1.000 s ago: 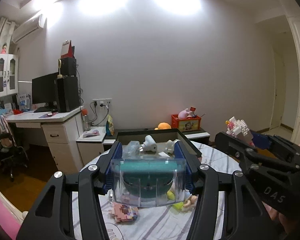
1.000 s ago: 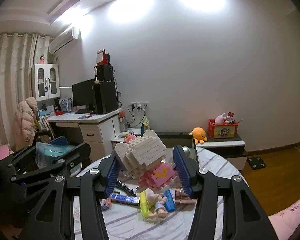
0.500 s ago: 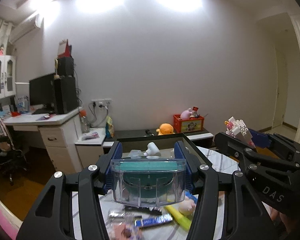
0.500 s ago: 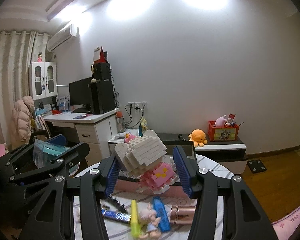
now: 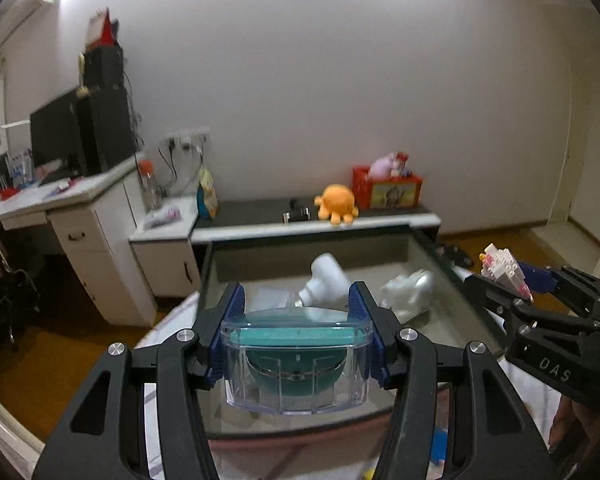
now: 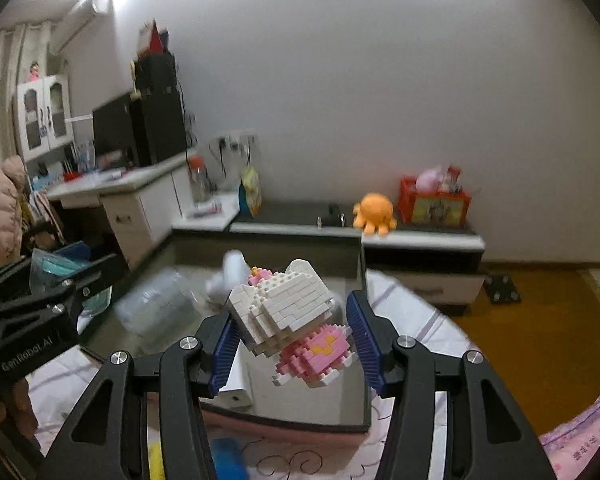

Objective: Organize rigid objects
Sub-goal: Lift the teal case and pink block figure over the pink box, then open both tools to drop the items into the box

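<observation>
Left wrist view: left gripper [image 5: 296,336] holds a clear plastic container [image 5: 296,364] with a teal insert, its blue pads pressed on both sides at a middling width. It hangs over the near edge of a dark open box [image 5: 440,252] on the table; two white objects [image 5: 328,280] lie inside.

Right wrist view: right gripper [image 6: 292,332], about half open, clamps a white and pink brick figure [image 6: 288,316] above the same box. A clear bottle [image 6: 156,304] lies inside at left.
</observation>
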